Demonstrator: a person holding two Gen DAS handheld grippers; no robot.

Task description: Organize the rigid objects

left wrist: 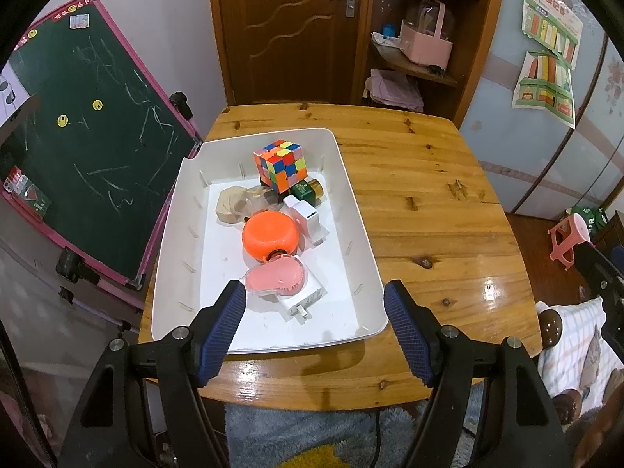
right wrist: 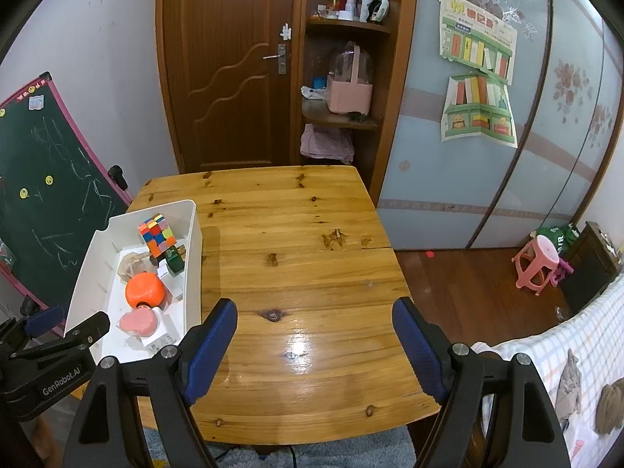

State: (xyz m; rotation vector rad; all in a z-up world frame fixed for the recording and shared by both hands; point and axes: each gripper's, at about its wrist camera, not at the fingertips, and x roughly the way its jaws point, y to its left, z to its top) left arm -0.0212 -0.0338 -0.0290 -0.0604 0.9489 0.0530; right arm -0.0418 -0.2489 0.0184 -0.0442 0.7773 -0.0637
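Observation:
A white tray on the wooden table holds a colourful puzzle cube, a green bottle, a tan block, a white box, an orange round toy, a pink heart-shaped case and a white charger. My left gripper hovers open above the tray's near end, nothing between its fingers. In the right wrist view the same tray lies at the left, and my right gripper hangs open over bare wood.
A green chalkboard leans left of the table. A brown door and a corner shelf stand behind it. A pink stool sits on the floor at the right, near a checked cloth.

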